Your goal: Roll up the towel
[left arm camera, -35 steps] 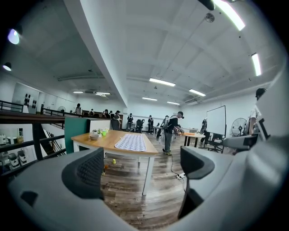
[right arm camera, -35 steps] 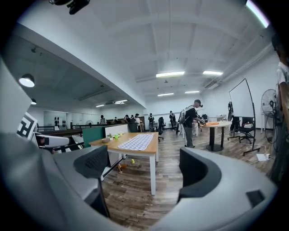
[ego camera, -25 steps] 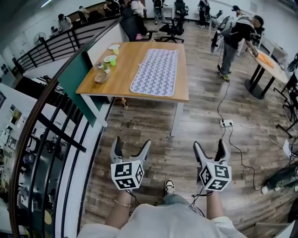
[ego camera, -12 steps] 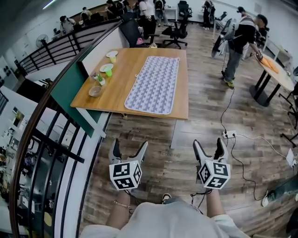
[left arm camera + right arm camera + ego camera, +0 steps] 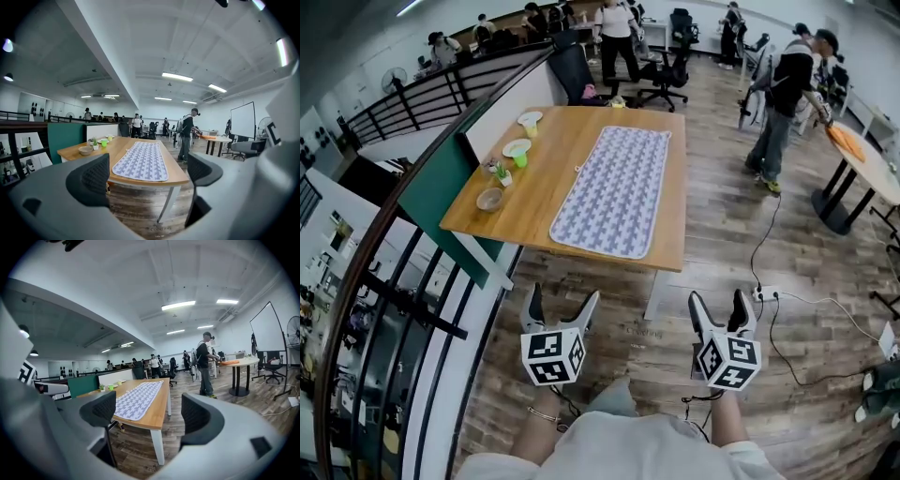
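Nearest, the left claw [image 5: 563, 300] and right claw [image 5: 717, 302] hang over the wood floor [image 5: 642, 309], both with jaws apart and empty — the right one's have just been closing a little. Out at 12 o'clock stands the bench [image 5: 548, 155], well apart from them, the towel [image 5: 619, 187] spread flat along it, a bowl [image 5: 490, 199] at its 9 o'clock.

A rectangular light wooden table on white legs [image 5: 553, 173] stands on grey-brown plank flooring [image 5: 637, 319]; along its left edge sit a small tan bowl [image 5: 490, 199], a tiny potted green plant [image 5: 501, 173], a bright green cup [image 5: 520, 160] and a white plate [image 5: 515, 147]; a dark green partition panel [image 5: 441, 183] flanks it; a white power strip [image 5: 763, 293] lies on the floor; a person in a dark jacket [image 5: 787, 89] stands well beyond.
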A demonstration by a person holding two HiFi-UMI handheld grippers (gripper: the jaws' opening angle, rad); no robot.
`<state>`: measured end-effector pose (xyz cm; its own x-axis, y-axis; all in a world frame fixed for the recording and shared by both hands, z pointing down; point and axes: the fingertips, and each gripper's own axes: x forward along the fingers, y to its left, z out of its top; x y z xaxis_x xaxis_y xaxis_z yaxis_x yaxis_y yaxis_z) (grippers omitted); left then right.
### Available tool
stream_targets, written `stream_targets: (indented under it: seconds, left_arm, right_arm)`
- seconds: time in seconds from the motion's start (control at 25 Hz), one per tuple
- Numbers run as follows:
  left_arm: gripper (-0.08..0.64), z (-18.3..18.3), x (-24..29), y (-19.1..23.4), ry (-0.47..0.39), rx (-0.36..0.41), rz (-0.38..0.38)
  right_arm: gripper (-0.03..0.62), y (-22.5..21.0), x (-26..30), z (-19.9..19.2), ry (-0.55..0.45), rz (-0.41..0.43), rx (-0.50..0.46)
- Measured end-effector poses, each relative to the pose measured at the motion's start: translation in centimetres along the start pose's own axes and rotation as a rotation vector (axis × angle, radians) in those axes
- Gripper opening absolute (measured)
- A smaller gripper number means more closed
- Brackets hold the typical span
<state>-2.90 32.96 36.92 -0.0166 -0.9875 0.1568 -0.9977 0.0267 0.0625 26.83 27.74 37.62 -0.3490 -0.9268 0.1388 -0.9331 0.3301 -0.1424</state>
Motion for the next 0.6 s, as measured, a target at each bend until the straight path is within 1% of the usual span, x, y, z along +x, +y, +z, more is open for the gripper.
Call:
stream_targets:
  seconds: [0.12, 0.28, 0.44, 0.6]
  left_arm:
    - [0.522, 0.2, 2.0, 0.2, 0.0, 0.0, 0.0]
    - [0.522, 0.6, 6.1, 0.9, -0.002, -0.003, -0.008]
    - [0.522, 1.1, 11.3, 2.5, -0.001, -0.02, -0.012]
    - [0.522, 2.4, 17.3, 4.6, -0.003, -0.028, -0.016]
  right_arm:
    - [0.437, -0.1, 1.9, -0.1, 0.009, 0.007, -0.002]
    - [0.434, -0.5, 5.8, 0.2, 0.014, 0.006, -0.003]
    - [0.431, -0.6, 10.8, 1.0, 0.016, 0.007, -0.015]
    - [0.426, -0.9, 16.7, 1.9, 0.027, -0.003, -0.014]
